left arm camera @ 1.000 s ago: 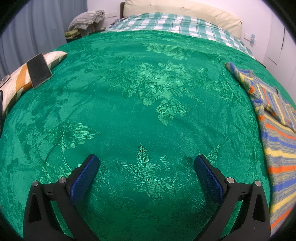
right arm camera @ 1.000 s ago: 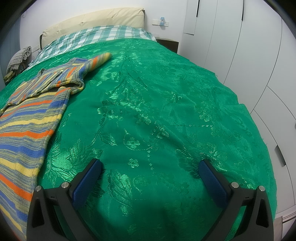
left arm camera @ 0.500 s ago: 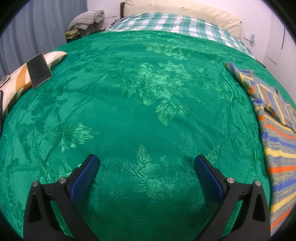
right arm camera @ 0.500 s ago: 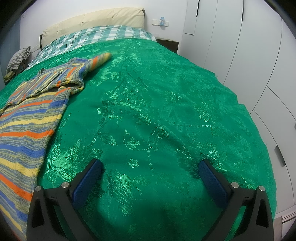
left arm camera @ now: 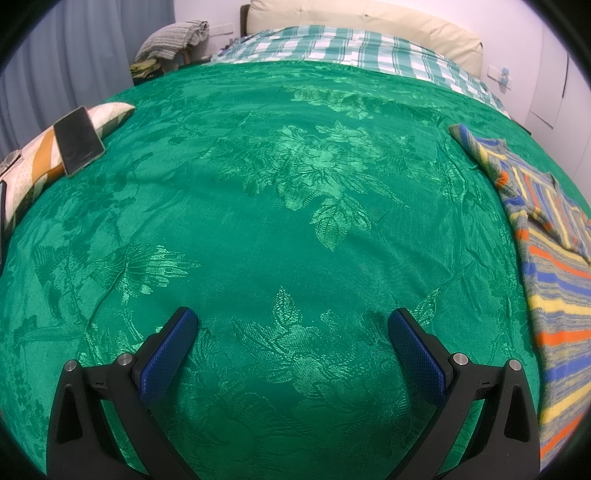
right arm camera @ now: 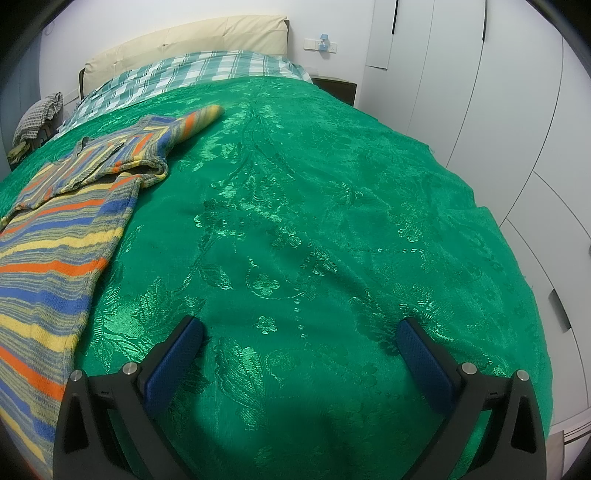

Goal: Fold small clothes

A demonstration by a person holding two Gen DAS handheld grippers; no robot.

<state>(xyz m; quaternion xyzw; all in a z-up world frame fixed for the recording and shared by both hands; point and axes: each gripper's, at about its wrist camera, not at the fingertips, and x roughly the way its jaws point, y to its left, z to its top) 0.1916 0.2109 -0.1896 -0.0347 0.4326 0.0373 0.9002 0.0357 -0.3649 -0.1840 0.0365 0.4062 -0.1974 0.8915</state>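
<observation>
A small striped knit garment [left arm camera: 554,258] in blue, yellow, orange and grey lies flat on the green bedspread [left arm camera: 280,206]. It is at the right edge of the left wrist view and at the left of the right wrist view [right arm camera: 59,236], with one sleeve [right arm camera: 199,118] pointing toward the headboard. My left gripper [left arm camera: 293,325] is open and empty over bare bedspread, left of the garment. My right gripper [right arm camera: 299,332] is open and empty over bare bedspread, right of the garment.
A phone [left arm camera: 77,140] rests on a striped cushion [left arm camera: 40,162] at the bed's left edge. A checked sheet [left arm camera: 351,48] and beige headboard [left arm camera: 369,18] lie at the far end. White wardrobe doors [right arm camera: 498,110] stand right of the bed. Clothes [left arm camera: 173,37] are piled at far left.
</observation>
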